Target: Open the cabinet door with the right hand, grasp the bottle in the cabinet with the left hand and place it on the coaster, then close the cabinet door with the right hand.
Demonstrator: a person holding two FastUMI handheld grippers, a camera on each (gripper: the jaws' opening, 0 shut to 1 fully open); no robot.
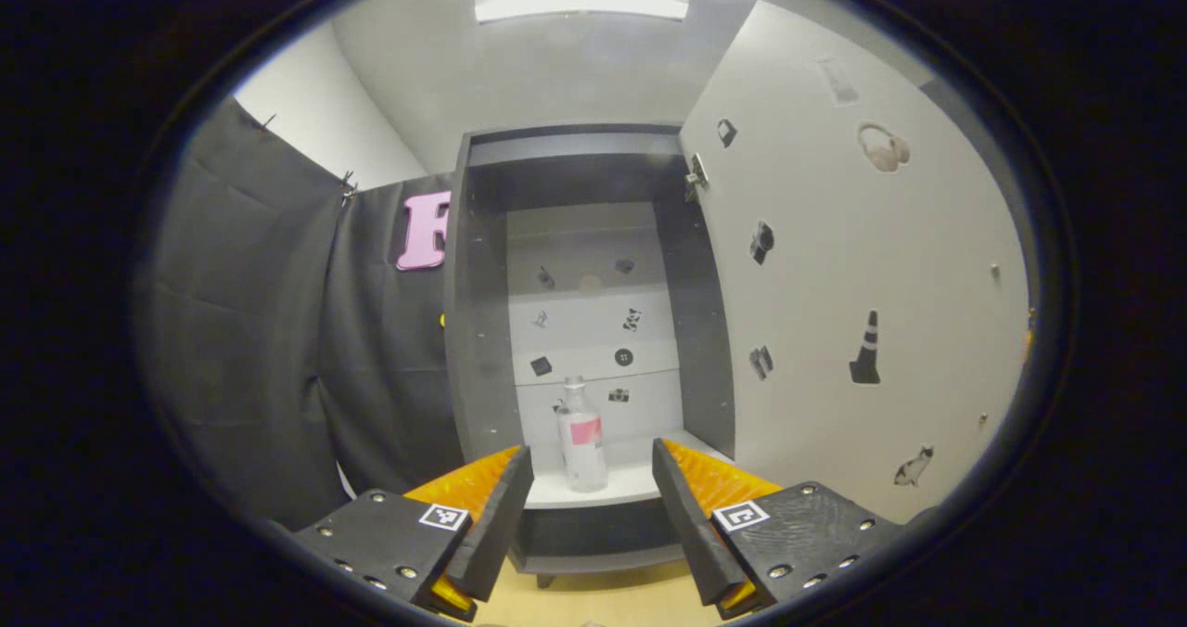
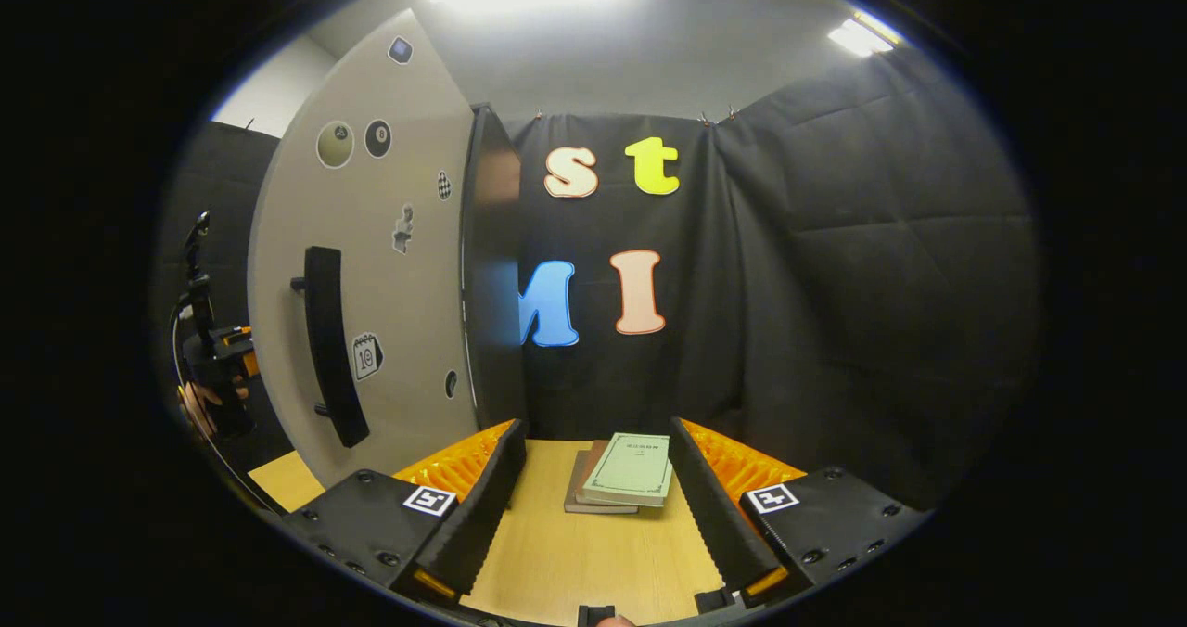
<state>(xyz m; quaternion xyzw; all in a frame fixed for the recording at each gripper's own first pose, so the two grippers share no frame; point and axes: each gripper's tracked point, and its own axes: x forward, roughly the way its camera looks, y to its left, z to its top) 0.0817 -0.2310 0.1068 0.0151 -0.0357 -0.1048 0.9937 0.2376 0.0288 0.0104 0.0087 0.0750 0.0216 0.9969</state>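
Cabinet [image 1: 482, 330]: dark carcass, pale back panel with small stickers; landmark for everything below. Stands on the wooden table [image 2: 575, 553].
Cabinet door [image 1: 862, 265]: swung fully open to the right of the cabinet mouth; inner face pale, stickered. In the right gripper view its outer face carries a dark vertical handle [image 2: 326, 344].
Contents: one bottle [image 1: 581, 437] only, upright on the cabinet's bottom shelf [image 1: 631, 490], near the front edge, slightly left of centre. Clear body, pink label, cap on.
Left gripper [image 1: 592, 506]: jaws spread wide, holding nothing, in front of the cabinet mouth with the bottle framed between the fingers.
Right gripper [image 2: 593, 506]: wide open, empty, to the right of the cabinet, aimed at two stacked books [image 2: 623, 472] on the table.
Step in hand (judged): reach for the bottle. Go straight in, level, keep the bottle centred, close on the body below the neck; mind the cabinet's side walls.
Coaster: cannot place it.
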